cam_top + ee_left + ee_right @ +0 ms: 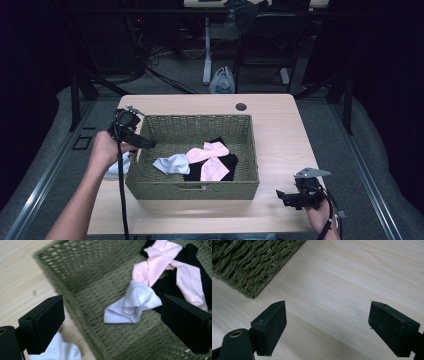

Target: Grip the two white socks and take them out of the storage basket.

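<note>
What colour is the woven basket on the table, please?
The woven basket is olive green, clearest in the left gripper view.

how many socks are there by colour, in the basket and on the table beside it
pink sock: 2
white sock in the basket: 1
white sock on the table: 1
black sock: cannot count, a dark heap under the pink ones
total told apart: 4

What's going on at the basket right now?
A person is sorting socks into the woven basket. Inside lie a white sock, pink socks and black socks. The left claw hangs open over the basket's left rim with nothing between its jaws; more white fabric lies on the table outside. The right claw rests open near the table's right edge.
</note>
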The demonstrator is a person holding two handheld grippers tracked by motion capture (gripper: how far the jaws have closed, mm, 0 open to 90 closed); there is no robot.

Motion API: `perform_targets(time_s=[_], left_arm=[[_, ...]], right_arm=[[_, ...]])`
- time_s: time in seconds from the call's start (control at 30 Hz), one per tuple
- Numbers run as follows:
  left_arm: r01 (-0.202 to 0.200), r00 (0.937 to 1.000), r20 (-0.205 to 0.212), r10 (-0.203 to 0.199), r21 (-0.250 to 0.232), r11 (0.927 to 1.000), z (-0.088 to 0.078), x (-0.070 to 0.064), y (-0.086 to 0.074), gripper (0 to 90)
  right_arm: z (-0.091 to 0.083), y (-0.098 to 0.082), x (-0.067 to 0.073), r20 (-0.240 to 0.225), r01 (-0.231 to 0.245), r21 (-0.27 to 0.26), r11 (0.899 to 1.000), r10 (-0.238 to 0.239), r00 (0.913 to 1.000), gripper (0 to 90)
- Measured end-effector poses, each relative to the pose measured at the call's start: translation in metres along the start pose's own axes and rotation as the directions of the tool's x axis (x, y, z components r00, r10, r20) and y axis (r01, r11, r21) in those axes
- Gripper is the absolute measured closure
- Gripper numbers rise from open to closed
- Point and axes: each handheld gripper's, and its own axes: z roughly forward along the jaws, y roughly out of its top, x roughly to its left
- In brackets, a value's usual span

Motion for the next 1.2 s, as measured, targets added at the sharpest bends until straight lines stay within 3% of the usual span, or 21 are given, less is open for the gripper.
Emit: perform_targets(time_s=[0.2,0.53,0.77,0.93,1.07,1.1,1.2], left_arm=[[-0.037,0.9991,0.023,0.035,0.054,0.9979,0.033,-0.013,0.006,5.4],[-0.035,0.9987,0.04,0.031,0.097,0.9947,0.066,-0.019,0.008,14.4],[-0.056,0.9964,0.071,0.045,0.164,0.9849,0.086,-0.023,0.008,22.2],[-0.083,0.9946,0.08,0.066,0.225,0.9708,0.098,-0.027,0.005,30.2],[-0.105,0.9933,0.076,0.087,0.278,0.9549,0.105,-0.031,0.003,41.6],[-0.117,0.992,0.08,0.098,0.288,0.9505,0.107,-0.032,0.003,54.1],[-0.13,0.9898,0.094,0.108,0.288,0.9487,0.108,-0.034,0.001,73.1]], right_arm=[[0.0,0.0,0.0,0.002,-0.002,0.003,1.0,0.002,1.0,14.7],[0.0,0.0,0.0,0.008,-0.007,0.008,1.0,0.007,0.9999,14.7],[0.0,0.0,0.0,0.001,-0.006,0.009,1.0,0.006,1.0,14.7],[0.0,0.0,-0.001,-0.001,-0.007,0.009,1.0,0.007,1.0,14.7],[0.0,0.0,0.0,0.003,-0.003,0.011,1.0,0.003,1.0,14.7],[0.0,0.0,0.0,0.002,-0.003,0.01,1.0,0.003,1.0,14.7],[0.0,0.0,0.0,0.002,-0.003,0.01,1.0,0.003,1.0,14.7]])
